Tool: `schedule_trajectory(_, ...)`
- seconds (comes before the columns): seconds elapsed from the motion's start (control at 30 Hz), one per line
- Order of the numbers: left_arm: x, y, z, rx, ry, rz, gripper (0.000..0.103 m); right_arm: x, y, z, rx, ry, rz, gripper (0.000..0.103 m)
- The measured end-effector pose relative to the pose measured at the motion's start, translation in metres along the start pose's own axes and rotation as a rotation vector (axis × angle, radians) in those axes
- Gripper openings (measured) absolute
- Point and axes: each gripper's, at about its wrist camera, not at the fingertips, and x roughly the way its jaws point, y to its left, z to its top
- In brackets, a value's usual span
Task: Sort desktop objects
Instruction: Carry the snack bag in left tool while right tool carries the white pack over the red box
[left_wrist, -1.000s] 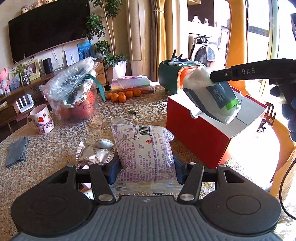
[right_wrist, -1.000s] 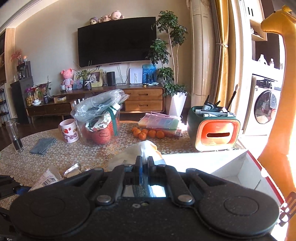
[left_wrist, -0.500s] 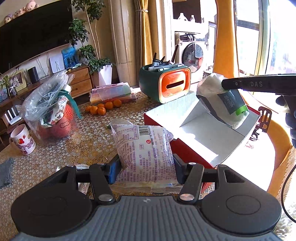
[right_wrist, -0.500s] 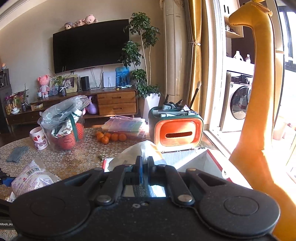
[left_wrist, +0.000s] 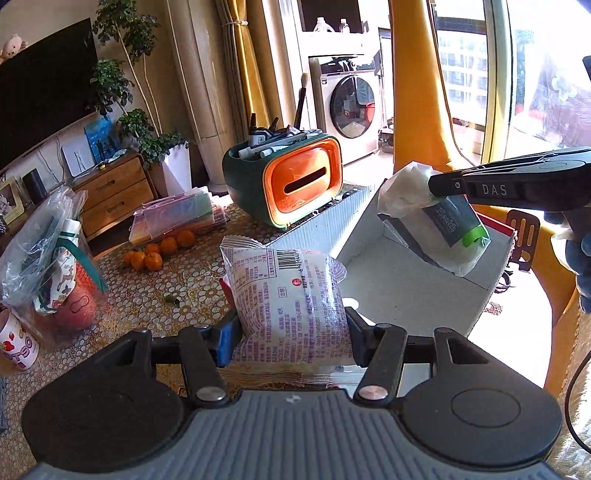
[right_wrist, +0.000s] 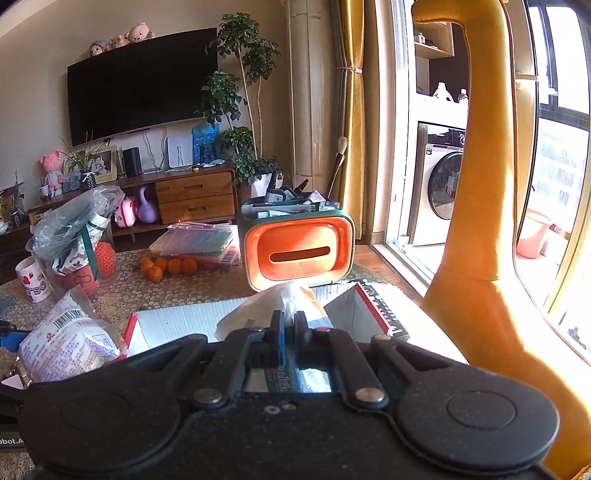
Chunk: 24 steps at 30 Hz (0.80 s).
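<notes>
Snack bag (left_wrist: 291, 299) lengthwise w/ left gripper (left_wrist: 291, 332), barcode fwd

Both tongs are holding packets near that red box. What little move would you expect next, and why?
Probably the right tongs lower a bit and let go: their wipes pack already hangs over the open box. The left tongs, clamped on the snack bag, are only at the box's near edge, so that one likely follows.
</notes>
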Motion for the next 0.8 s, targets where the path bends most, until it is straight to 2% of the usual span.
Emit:
schedule_trajectory(0.27, 0.053, -0.026, 0.021, 0.053, 0.062, -0.031, 0.057, 0.025, -0.018, -0.005, -0.005, 0.036, -0.038, 0.004)
schedule_trajectory(0.47, 0.089, -0.044, 0.015, 0.129, 0.129, -0.021, 0.057, 0.048, -0.024, -0.020, -0.013, 0.087, -0.039, 0.004)
schedule_trajectory(0.63, 0.110, -0.047, 0.016, 0.128, 0.193, -0.036, 0.057, 0.062, -0.023, -0.036, -0.026, 0.140, -0.037, 0.004)
schedule_trajectory(0.8, 0.130, -0.048, 0.022, 0.118, 0.290, -0.061, 0.057, 0.072, -0.026, -0.044, -0.026, 0.170, -0.035, 0.004)
